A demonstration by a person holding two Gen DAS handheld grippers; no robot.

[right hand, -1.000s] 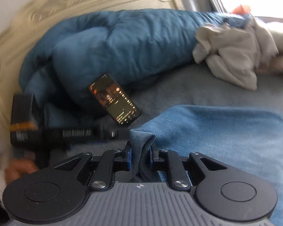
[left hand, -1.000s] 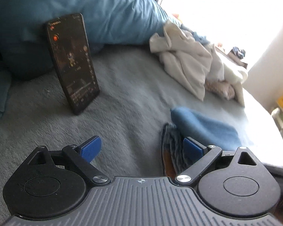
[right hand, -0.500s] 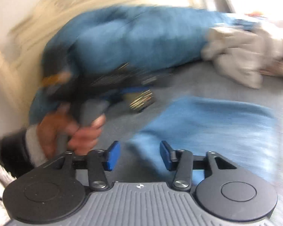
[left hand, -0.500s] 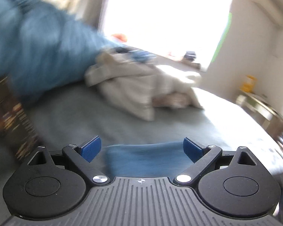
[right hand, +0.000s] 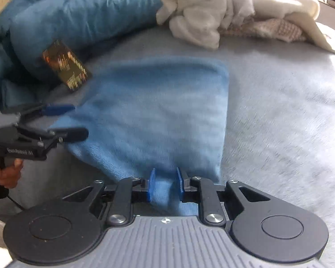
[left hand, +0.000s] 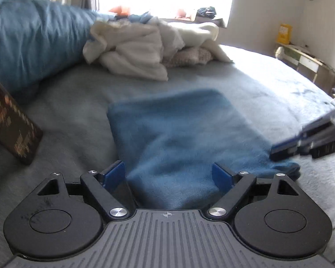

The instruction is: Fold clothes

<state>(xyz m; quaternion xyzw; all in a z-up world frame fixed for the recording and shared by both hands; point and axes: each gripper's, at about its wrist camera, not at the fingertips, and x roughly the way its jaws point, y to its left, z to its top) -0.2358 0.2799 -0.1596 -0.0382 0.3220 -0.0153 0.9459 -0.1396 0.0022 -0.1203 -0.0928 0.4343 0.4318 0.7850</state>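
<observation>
A blue cloth (left hand: 178, 129) lies folded flat on the grey bed cover (left hand: 268, 93). My left gripper (left hand: 168, 174) stands open over its near left edge; its jaws are closing, the cloth lies between them and the pads do not touch it. In the right wrist view the same cloth (right hand: 158, 111) narrows into my right gripper (right hand: 165, 184), whose closing jaws pinch the near edge. The left gripper (right hand: 67, 120) shows at the left of that view, held by a hand (right hand: 6, 174). The right gripper (left hand: 283, 150) reaches the cloth's right corner in the left wrist view.
A phone (left hand: 11, 120) leans against a blue duvet (left hand: 33, 40) at the left. A heap of white and beige clothes (left hand: 140, 49) lies at the back of the bed. A low shelf (left hand: 306, 60) stands by the far wall on the right.
The left gripper swung away from the phone and now faces the cloth. The right gripper let go of a raised fold, opened, then closed again on the cloth's near edge.
</observation>
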